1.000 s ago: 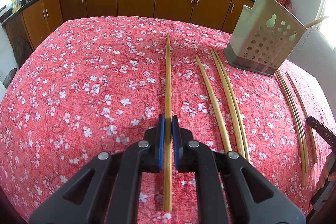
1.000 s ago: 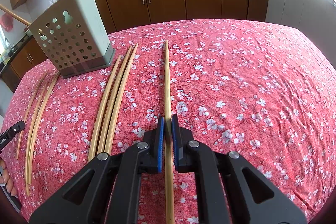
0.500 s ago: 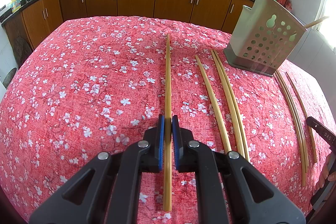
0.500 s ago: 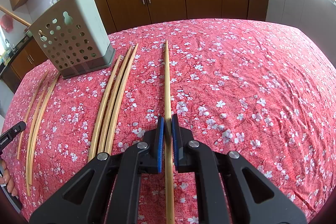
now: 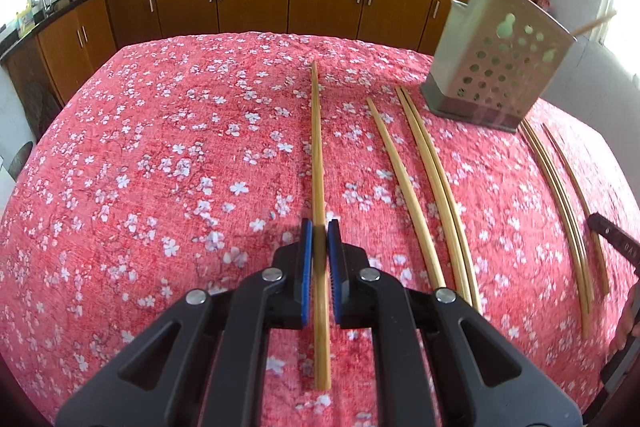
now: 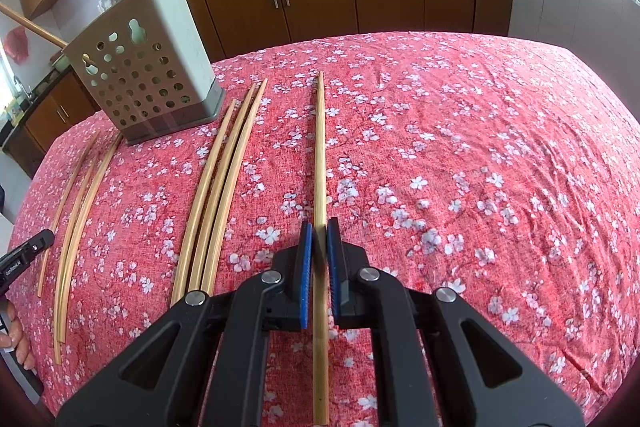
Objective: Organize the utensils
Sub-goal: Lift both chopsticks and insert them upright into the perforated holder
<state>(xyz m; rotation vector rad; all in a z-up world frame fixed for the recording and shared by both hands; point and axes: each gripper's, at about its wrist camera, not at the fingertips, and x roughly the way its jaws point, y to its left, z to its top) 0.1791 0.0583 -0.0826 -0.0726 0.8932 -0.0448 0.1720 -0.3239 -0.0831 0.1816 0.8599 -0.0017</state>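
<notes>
Left gripper (image 5: 319,239): black frame, blue pads, jaws nearly shut and clamped on a long pale bamboo chopstick (image 5: 318,155), held nearer its near end; the shaft runs far-ward over the red floral tablecloth (image 5: 168,147). Cannot tell whether the far tip rests on the cloth or is lifted clear.

Right gripper (image 6: 319,239): same build, jaws likewise nearly shut, gripping a second bamboo chopstick (image 6: 319,147) in the same manner, butt end projecting back between the arms.

Grey perforated plastic utensil holder (image 5: 496,67): upright at the far side of the table, far right in the left view, far left in the right view (image 6: 148,67). Two sticks already poking from its top.

Loose chopsticks on the cloth: a group of three (image 6: 218,187) just near of the holder, between the two gripped sticks; another three (image 5: 568,207) on the holder's far flank, close to the other gripper.

Judged step: both sticks secured, transfer to holder pending.

Risks noted:
- Grip off-centre on a smooth round shaft; long free end likely to pivot or droop during the lift.
- Far tip may drag and snag on the wrinkled cloth.
- Both grippers converging on one narrow opening; collision possible.
- Tip striking the rim or the standing sticks could tip the light holder.
- Sweep across the table may scatter the loose groups.
</notes>
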